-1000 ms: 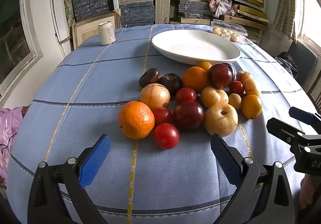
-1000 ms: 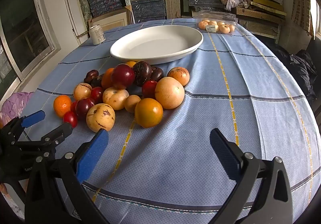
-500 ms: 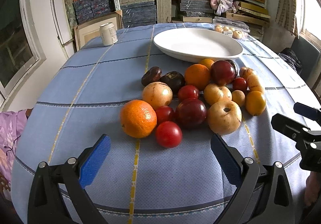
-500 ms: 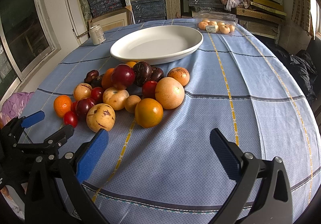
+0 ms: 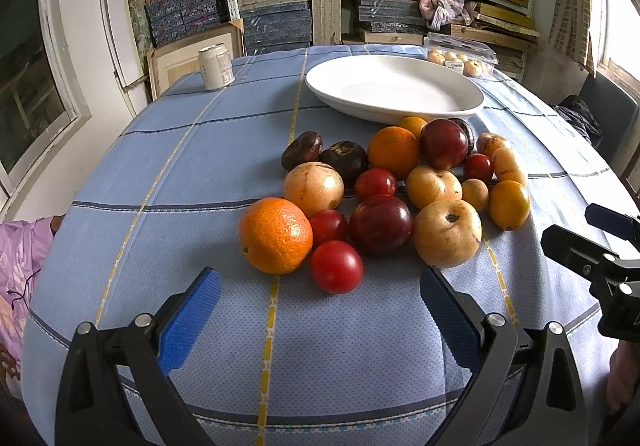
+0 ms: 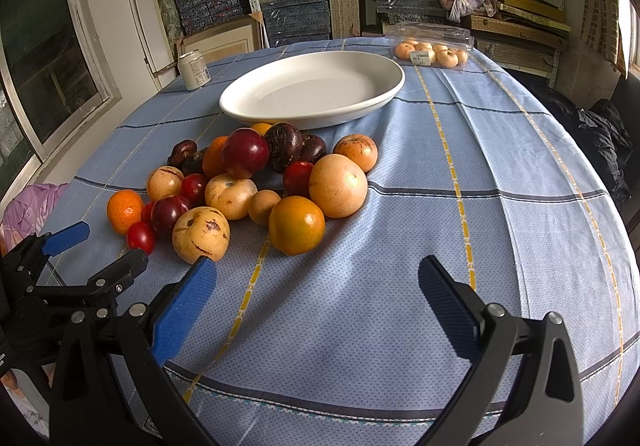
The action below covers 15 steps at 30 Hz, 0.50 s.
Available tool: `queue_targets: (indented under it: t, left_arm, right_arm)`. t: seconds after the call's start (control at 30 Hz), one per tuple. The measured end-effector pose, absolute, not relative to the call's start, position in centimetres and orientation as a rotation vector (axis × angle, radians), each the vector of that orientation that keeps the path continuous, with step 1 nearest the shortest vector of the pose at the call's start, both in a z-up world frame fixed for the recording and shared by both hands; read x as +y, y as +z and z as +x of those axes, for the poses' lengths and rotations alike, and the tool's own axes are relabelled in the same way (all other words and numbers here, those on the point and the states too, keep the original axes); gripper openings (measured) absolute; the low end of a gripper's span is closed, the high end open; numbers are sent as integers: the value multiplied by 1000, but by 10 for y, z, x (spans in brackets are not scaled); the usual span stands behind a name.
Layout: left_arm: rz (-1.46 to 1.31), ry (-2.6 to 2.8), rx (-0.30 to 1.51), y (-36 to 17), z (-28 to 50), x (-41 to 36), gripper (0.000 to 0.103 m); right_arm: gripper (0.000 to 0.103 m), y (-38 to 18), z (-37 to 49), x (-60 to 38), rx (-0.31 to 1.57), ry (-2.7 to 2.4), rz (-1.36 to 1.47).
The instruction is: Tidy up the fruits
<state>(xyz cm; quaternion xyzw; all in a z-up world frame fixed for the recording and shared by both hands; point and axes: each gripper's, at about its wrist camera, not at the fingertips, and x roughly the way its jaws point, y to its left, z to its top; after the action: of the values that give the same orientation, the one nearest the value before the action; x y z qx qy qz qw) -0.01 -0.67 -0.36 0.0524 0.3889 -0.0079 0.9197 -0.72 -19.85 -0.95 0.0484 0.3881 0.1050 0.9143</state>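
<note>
Nothing sorted: plate (image 5: 394,112) sitting empty, fruit (image 5: 380,224) piling just beside it, both tools (image 5: 316,298) (image 6: 316,292) hovering open, gripping nothing.

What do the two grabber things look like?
Both match. The left gripper and right gripper each have black angular plastic frames with silver screws, and two flat fingers faced with bright blue, finely ribbed pads.
</note>
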Motion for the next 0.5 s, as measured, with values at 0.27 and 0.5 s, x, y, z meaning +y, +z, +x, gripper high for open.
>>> queue_targets:
  t: [0.27,0.5]
  left_arm:
    - [107,-17,800,-4,0,-7,100]
    - [109,-17,801,-4,0,-8,100]
  right_arm:
    - [99,-9,-7,-199,799,216,100]
    - [99,-10,-7,-199,799,217,104]
